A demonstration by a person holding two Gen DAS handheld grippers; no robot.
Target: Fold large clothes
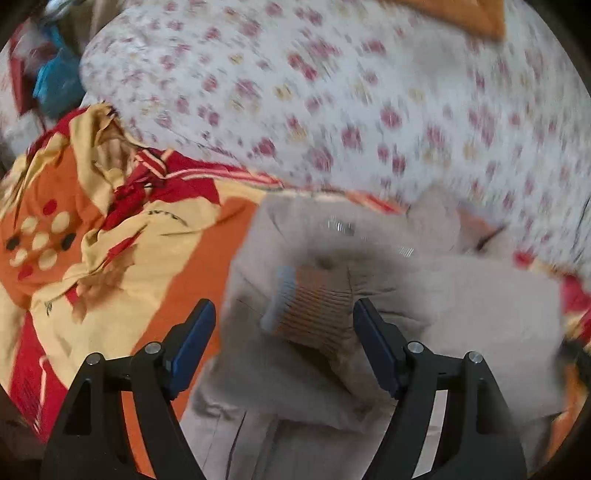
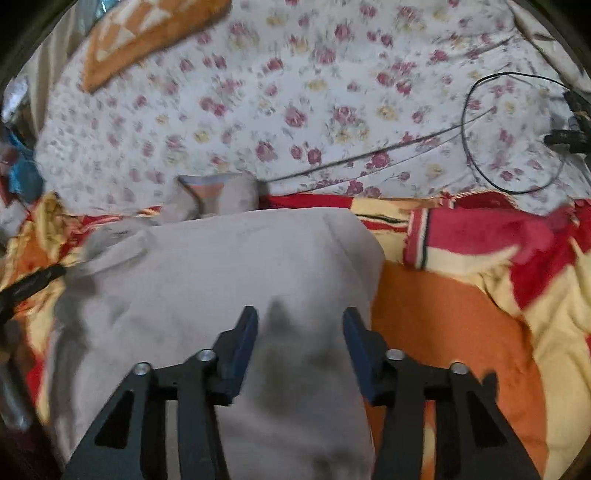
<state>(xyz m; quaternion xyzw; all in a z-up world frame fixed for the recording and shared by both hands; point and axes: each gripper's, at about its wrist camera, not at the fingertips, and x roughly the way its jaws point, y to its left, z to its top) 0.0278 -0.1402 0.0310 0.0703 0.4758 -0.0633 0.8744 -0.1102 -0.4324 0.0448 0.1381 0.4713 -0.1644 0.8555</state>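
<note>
Bed surface: orange, red and cream patterned blanket, rumpled at left in the left wrist view, flatter at right in the right wrist view. Beyond it, white floral sheet spreading to the far edge.

Task item: grey garment, bulky and partly folded, lying on the blanket near the boundary with the floral sheet. Far edge rounded in a fold; right edge ending on bare orange blanket. Inside lining with orange stripes and a pale blue label exposed in the left wrist view. Small part with striped lining lying over onto the floral sheet.

Left gripper: fingers spread wide, over the garment's striped lining, nothing pinched between them.

Right gripper: fingers apart, over the garment's smooth grey face near its right edge, nothing pinched; contact with the cloth not determinable.

Open room: bare blanket to the right of the garment; wide floral sheet beyond it.

Other items: black cable looped on the floral sheet at right; orange checked cushion at far left; blue cloth at the left margin. Both views blurred.
</note>
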